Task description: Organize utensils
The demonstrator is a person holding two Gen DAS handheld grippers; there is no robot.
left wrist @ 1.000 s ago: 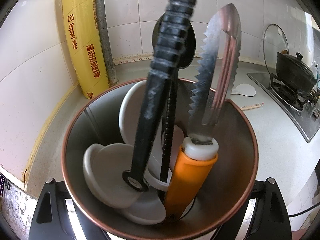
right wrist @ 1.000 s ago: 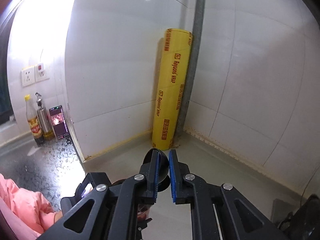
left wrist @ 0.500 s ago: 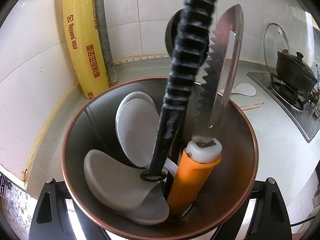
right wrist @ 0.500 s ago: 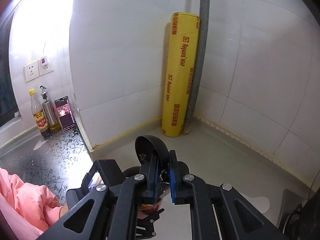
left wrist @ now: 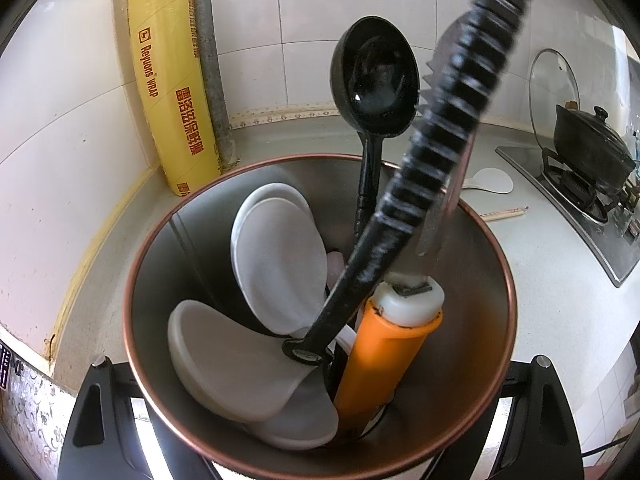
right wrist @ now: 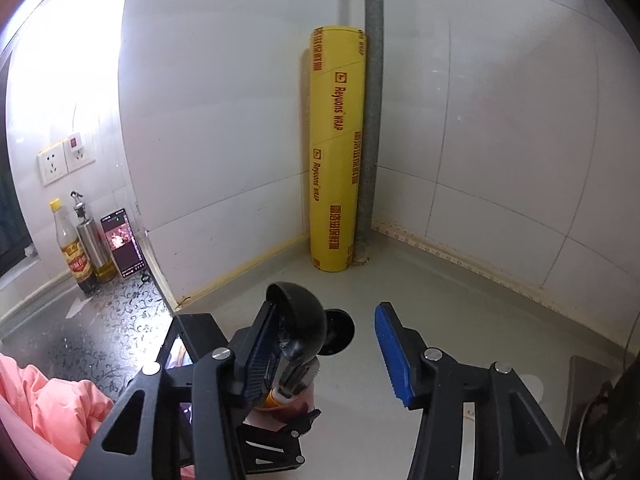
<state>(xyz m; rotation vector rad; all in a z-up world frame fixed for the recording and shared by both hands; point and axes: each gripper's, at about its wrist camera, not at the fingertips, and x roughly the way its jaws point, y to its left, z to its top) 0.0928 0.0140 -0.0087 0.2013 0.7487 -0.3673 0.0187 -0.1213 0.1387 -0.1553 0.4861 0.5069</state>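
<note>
Wrap roll (right wrist: 336,152) beside corner pipe (right wrist: 372,112)

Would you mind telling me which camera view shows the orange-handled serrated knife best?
The left wrist view: the orange-handled serrated knife stands handle-down in the metal utensil holder, blade partly behind a black ribbed handle. The right wrist view shows only a sliver of it behind a finger.
</note>
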